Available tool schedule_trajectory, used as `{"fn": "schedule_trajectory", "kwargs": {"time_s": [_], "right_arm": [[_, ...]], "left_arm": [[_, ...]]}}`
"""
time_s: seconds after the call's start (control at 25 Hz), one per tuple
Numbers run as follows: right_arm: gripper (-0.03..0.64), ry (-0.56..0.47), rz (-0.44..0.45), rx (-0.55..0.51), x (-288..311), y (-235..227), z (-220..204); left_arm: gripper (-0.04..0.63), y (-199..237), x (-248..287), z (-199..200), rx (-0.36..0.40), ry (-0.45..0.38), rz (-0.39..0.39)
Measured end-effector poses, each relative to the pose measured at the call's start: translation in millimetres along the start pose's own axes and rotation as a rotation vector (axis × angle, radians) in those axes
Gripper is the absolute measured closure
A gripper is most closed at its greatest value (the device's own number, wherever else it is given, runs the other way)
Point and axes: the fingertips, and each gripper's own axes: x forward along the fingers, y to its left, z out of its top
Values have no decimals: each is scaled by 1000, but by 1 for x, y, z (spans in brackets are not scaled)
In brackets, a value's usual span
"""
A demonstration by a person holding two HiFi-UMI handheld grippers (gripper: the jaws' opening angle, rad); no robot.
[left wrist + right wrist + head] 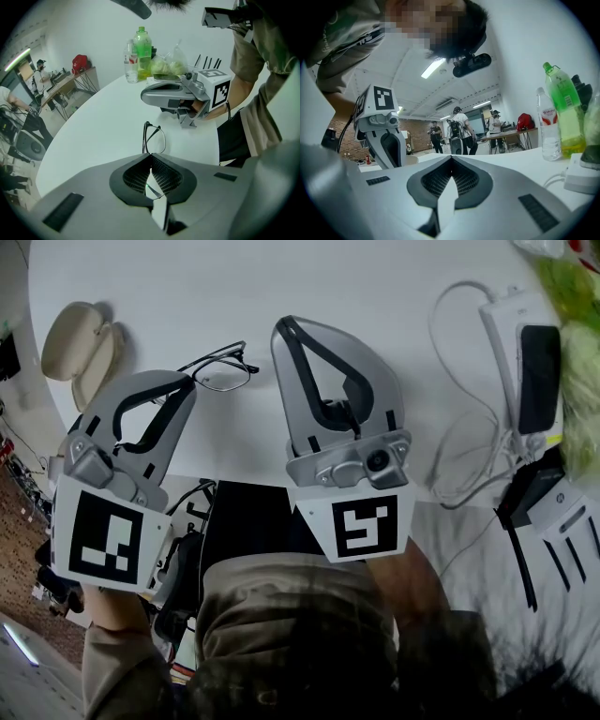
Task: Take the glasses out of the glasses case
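Hidden or unclear:
- In the left gripper view, the near temple ends of the glasses (153,138) ran behind the tips of the left gripper (150,157). I could not tell whether they touched.
- The lower end of the glasses case (80,354) was partly covered by the left gripper's grey body.
- At the tabletop's right edge the frame cut off a crinkled green bag (574,296) and a black-and-white device with prongs (561,521).

Fingers:
- Left gripper: the pads met at the tips, leaving only a sliver of white table visible lower down between them.
- Right gripper (451,160): fingers pressed together with nothing between them. It was held above the tabletop and aimed across the room.

Task items:
- The glasses lay on the bare white tabletop (375,287), out of the case. They were toward the near left part of the tabletop, between the case and the right gripper.
- They had thin black wire rims and clear lenses.
- The case sat by the left edge. It was an open beige clamshell, smooth and oval, and well apart from the right-edge clutter.

Other:
- A white plastic block (502,320) carried a black slab (539,376).
- A limp white cable (464,460) looped beside the block.
- The pads were dark with a fine mesh texture, and the shells were matte grey.
- A green bottle (562,112) and a clear bottle (546,126) stood beyond the block.
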Motion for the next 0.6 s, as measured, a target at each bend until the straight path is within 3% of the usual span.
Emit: {"fn": "schedule_trajectory", "kwargs": {"time_s": [0.28, 0.6], "right_arm": [[604, 10, -30, 4, 1, -14, -3], [604, 20, -22, 7, -4, -27, -3]], "left_arm": [[577, -2, 7, 19, 54, -10, -5], [577, -4, 14, 31, 48, -21, -9]]}}
